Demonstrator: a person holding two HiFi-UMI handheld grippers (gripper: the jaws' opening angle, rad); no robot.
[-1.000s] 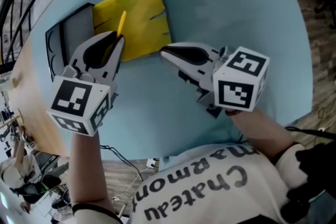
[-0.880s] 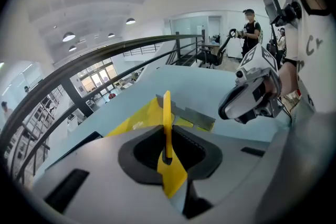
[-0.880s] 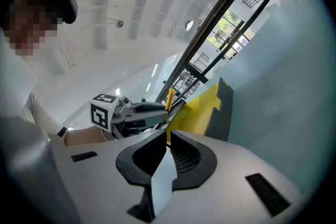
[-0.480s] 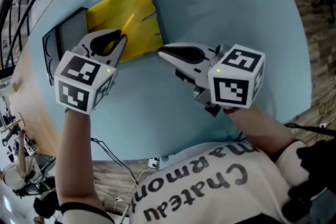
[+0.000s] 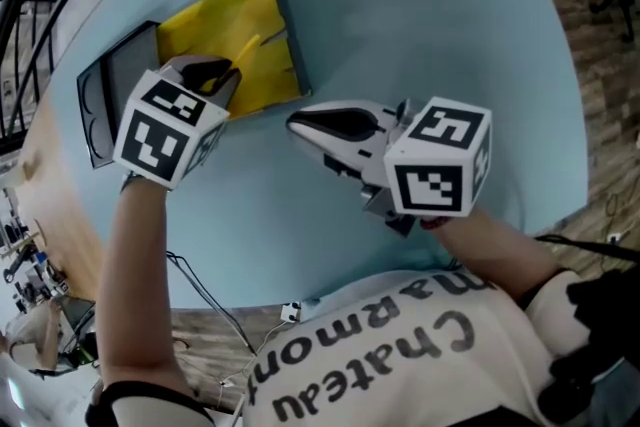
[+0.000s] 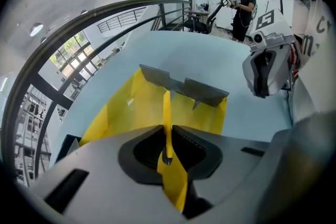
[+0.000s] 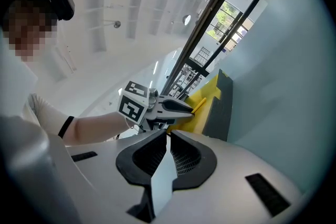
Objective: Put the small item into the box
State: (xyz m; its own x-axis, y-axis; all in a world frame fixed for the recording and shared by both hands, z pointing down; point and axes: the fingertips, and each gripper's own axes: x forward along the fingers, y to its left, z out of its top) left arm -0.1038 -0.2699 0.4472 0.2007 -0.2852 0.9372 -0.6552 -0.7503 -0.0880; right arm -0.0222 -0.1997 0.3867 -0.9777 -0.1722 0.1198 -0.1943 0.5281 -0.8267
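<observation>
An open yellow box (image 5: 225,35) lies on the light blue table (image 5: 430,25); a grey flap (image 6: 184,86) stands at its far side. My left gripper (image 5: 228,78) points steeply down over the box's near edge, shut on a thin yellow stick (image 5: 247,47). The stick (image 6: 166,113) rises from between the jaws over the box's yellow floor (image 6: 131,110). My right gripper (image 5: 298,124) hovers to the right of the box, shut with nothing in it. The right gripper view (image 7: 167,135) looks across at the left gripper (image 7: 176,107), the stick (image 7: 198,104) and the box (image 7: 211,93).
A flat black tray (image 5: 105,100) lies against the box's left side, near the table's left edge. The table's rounded edge runs along the bottom, with cables on the wood floor (image 5: 590,45) beyond. A person stands far off in the room (image 6: 244,10).
My left gripper has sunk toward the box and tipped further downward, still holding the stick. The right gripper has stayed in place.
</observation>
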